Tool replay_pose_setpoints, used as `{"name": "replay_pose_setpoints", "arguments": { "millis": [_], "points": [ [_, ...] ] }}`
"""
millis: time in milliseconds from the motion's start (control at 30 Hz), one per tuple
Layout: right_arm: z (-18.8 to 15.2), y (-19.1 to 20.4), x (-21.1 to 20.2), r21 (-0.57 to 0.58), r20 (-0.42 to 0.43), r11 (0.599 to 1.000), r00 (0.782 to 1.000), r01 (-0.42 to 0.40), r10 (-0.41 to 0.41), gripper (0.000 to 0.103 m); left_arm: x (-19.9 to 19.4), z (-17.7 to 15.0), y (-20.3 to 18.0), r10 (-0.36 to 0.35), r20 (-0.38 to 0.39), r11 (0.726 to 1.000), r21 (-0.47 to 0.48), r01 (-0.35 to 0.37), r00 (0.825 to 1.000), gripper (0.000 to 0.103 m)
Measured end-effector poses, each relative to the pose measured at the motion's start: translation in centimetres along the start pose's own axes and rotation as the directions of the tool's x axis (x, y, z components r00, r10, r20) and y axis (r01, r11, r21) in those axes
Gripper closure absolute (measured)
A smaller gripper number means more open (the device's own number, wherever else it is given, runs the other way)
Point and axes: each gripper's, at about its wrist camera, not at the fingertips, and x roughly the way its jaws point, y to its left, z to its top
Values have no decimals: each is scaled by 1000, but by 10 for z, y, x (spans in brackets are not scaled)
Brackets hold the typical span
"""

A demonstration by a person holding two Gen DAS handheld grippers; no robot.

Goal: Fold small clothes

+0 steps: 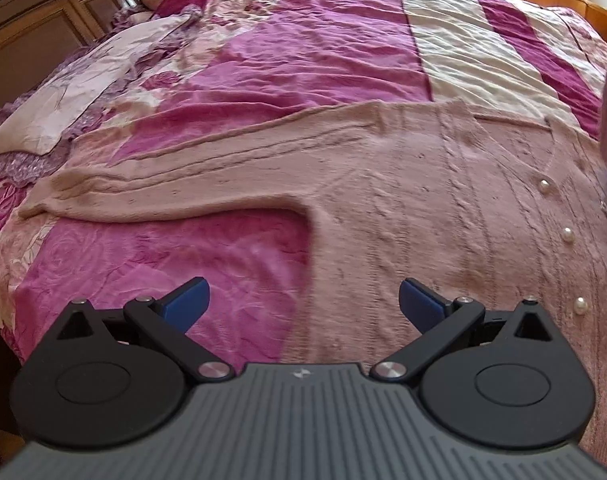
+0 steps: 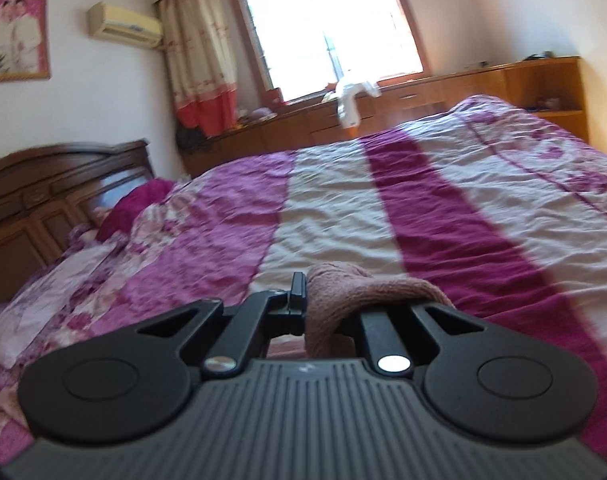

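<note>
Pink knit cardigan (image 1: 403, 200) flat on the striped bedspread (image 1: 323, 52), sleeve out toward 9 o'clock, pearl buttons (image 1: 568, 235) at 3 o'clock. Left gripper (image 1: 303, 304) above it, jaws spread, holding nothing. Right gripper (image 2: 323, 300) jaws pinching a fold of the cardigan at 6 o'clock, above the bedspread.

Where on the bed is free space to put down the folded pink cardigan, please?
Free: the white and magenta stripes of the bedspread beyond the cardigan, up to the far edge. Also the magenta patch under the outstretched sleeve, before the open left tongs. Crowded: the pillows by the headboard. The right tongs hold cardigan fabric.
</note>
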Motion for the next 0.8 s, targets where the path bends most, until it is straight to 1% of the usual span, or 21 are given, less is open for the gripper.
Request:
{"name": "replay_pose_setpoints", "arguments": {
  "millis": [100, 267, 433, 500, 633, 700, 767, 800],
  "points": [
    [-20, 21, 18, -24, -55, 1000, 998, -14, 13, 95, 0, 0, 10, -15, 2, 1000, -22, 15, 1000, 0],
    [-60, 45, 45, -58, -145, 998, 989, -16, 7, 94, 6, -1, 17, -32, 0, 999, -21, 32, 999, 0],
    [-94, 62, 68, -89, -237, 996, 971, -22, 0, 94, 11, -4, 23, -52, -2, 998, -37, 52, 999, 0],
    [-105, 67, 75, -93, -269, 995, 963, -28, 2, 92, 14, -5, 26, -55, -6, 998, -44, 54, 998, 0],
    [-126, 72, 84, -93, -317, 996, 948, -5, -25, 90, 20, -7, 33, -56, -18, 997, -61, 55, 998, 0],
    [-131, 73, 79, -87, -304, 996, 953, -14, -14, 82, 22, -7, 36, -56, -24, 996, -65, 55, 998, 0],
    [-132, 74, 73, -62, -309, 997, 951, -46, 25, 58, 23, -7, 36, -52, -26, 997, -65, 50, 998, 0],
    [-132, 74, 69, -48, -313, 997, 949, -60, 42, 51, 24, -7, 35, -51, -26, 997, -65, 49, 998, 0]
  ]
}}
